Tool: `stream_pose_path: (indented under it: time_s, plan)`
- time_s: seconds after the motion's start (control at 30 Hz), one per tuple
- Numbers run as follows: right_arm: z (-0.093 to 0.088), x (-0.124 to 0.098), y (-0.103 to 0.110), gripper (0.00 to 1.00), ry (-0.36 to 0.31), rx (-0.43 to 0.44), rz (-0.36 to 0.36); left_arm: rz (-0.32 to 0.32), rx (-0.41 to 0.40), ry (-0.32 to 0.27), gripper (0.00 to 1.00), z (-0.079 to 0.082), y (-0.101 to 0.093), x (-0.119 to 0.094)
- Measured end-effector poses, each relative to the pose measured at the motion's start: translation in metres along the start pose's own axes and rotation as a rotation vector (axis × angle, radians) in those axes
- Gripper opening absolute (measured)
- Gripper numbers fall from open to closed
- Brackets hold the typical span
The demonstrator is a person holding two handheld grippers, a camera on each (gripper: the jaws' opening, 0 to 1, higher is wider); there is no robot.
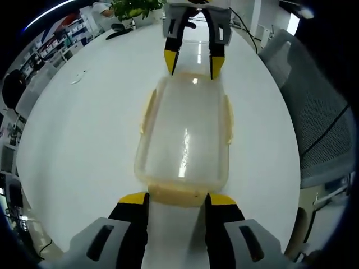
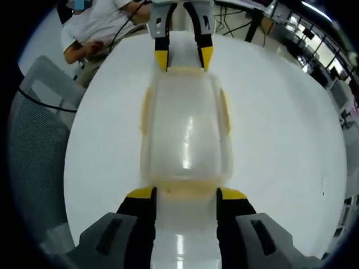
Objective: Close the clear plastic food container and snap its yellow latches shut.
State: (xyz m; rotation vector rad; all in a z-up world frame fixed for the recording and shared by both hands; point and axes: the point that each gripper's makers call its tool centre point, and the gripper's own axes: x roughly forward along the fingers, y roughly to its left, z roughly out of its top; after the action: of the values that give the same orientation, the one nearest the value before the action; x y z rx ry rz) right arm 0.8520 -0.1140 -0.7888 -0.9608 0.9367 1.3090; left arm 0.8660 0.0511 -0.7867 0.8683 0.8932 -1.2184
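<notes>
The clear container (image 2: 186, 131) lies lengthwise on the white table (image 2: 280, 129), lid on, with yellow latches along its sides. The right gripper (image 2: 185, 194) has its spread jaws at the near end latch, while the left gripper (image 2: 183, 58) meets the far end. A seated person (image 2: 104, 25) is behind.

Glossy plastic on a polished white table

The container (image 1: 185, 134) is seen as clear, slightly frosted plastic with a smooth lid catching bright glints; its latches (image 1: 229, 120) look like pale yellow plastic. The table (image 1: 84, 140) beneath it is smooth, white and reflective. Beside the table, a chair back (image 1: 317, 112) is covered in grey woven mesh
</notes>
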Motion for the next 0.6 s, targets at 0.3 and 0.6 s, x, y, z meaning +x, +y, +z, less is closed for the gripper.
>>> stream_pose_path:
  time_s: [0.3, 0.6]
  plan:
    - [-0.0036, 0.0023, 0.0006, 0.37, -0.006, 0.001, -0.004, -0.002, -0.001, -0.020, 0.33, 0.0010, 0.0004, -0.0002]
    - [-0.0022, 0.0004, 0.0009, 0.36, -0.011, 0.002, -0.012, 0.007, 0.024, -0.012, 0.31, 0.0024, 0.0001, -0.0027]
